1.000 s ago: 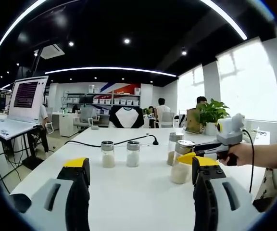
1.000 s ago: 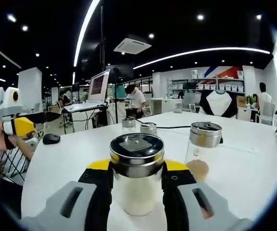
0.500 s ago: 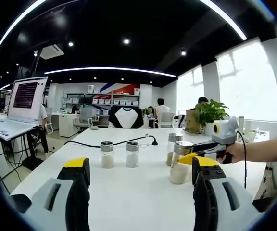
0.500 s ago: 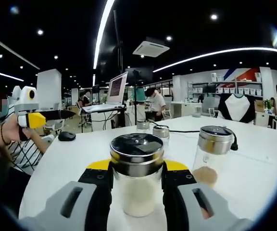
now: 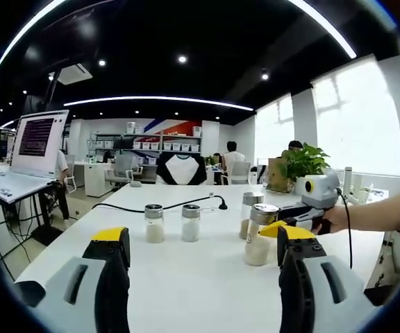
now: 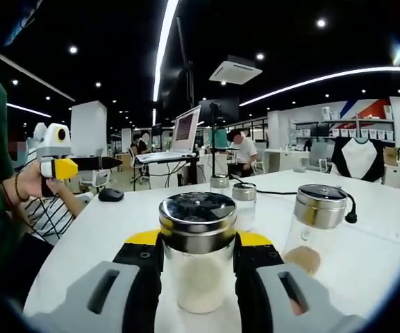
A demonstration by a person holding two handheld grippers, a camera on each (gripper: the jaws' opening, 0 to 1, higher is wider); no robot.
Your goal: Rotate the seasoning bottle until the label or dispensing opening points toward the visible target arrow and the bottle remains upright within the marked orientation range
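while upright, seasoning bottle (image 6: 198, 253) clamped — right hand-held gripper (image 6: 198, 258)

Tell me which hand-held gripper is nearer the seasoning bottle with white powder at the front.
Right. The right hand-held gripper has its jaws closed around the seasoning bottle. The left hand-held gripper is open and held back from the bottle, over the white table.

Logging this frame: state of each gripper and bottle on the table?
right gripper: shut on the seasoning bottle
seasoning bottle: upright, lid on, white contents
left gripper: open, holding nothing, above the white table
brown-powder bottle: upright, lid on, apart from the gripped one
two far bottles: upright, lids on, side by side
laptop: open, screen lit
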